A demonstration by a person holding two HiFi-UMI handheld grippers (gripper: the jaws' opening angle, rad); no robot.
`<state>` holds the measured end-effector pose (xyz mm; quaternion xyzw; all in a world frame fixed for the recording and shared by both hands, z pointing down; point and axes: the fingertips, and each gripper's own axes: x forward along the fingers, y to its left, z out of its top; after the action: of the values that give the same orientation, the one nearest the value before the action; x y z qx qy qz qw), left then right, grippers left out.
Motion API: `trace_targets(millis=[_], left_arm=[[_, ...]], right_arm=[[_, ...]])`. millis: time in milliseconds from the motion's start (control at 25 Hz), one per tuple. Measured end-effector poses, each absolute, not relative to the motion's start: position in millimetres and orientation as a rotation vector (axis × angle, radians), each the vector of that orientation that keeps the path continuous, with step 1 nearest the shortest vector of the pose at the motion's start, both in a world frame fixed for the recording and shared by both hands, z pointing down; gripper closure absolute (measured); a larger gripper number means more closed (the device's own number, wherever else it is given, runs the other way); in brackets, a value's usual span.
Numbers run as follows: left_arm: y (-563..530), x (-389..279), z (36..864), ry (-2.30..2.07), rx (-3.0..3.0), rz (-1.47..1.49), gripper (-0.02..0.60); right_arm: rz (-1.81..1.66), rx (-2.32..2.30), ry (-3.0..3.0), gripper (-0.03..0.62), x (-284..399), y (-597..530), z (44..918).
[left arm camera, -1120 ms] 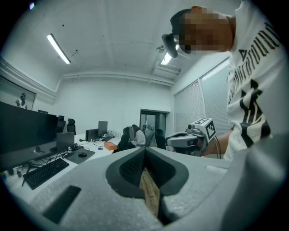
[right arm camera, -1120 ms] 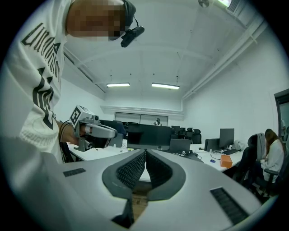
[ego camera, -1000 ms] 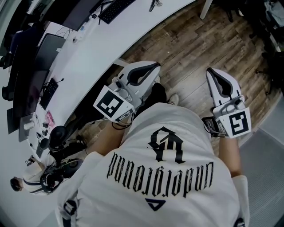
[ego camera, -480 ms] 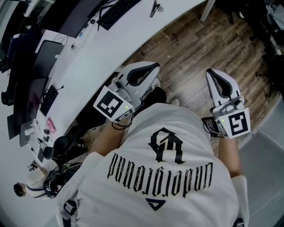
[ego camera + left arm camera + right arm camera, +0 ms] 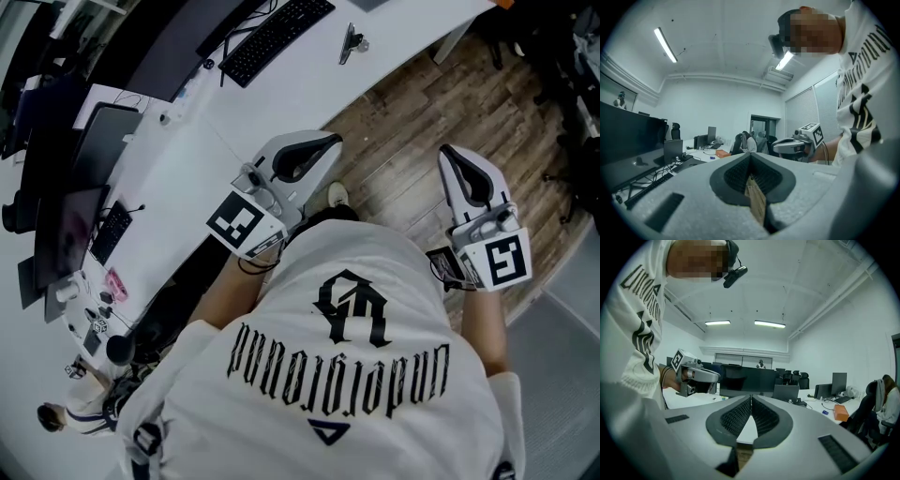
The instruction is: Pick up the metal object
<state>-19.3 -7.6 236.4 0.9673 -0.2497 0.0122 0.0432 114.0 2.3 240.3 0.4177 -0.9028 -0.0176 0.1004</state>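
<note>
A small dark metal object point(image 5: 352, 42) lies on the white desk point(image 5: 234, 131) near its far edge, right of a black keyboard point(image 5: 277, 37). Both grippers are held at the person's waist, well short of it. My left gripper point(image 5: 330, 142) hangs over the desk's near edge, its jaws shut with nothing between them; in its own view the pads point(image 5: 740, 173) meet at the tip. My right gripper point(image 5: 446, 151) is over the wooden floor, also shut and empty, and its ribbed pads point(image 5: 736, 417) touch. Neither gripper view shows the metal object.
Monitors and a laptop point(image 5: 103, 108) stand along the desk's left side, with small clutter point(image 5: 103, 291) and cables nearer. Wooden floor point(image 5: 412, 103) lies right of the desk. A desk leg point(image 5: 450, 42) and dark chairs point(image 5: 562, 84) are at the far right. Seated people point(image 5: 747, 143) show in the left gripper view.
The head view has shifted so the desk, the keyboard and the metal object sit lower and further into the picture. Both grippers stay shut at the waist, almost unmoved.
</note>
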Motion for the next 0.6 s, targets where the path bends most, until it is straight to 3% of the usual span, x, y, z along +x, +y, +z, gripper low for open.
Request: trace_targets(millis=[600], left_arm=[[-81, -94, 231, -0.754, 2.971, 0.030, 0.566]], right_arm=[[-0.067, 1.231, -2.662, 0.579, 37, -80, 233]])
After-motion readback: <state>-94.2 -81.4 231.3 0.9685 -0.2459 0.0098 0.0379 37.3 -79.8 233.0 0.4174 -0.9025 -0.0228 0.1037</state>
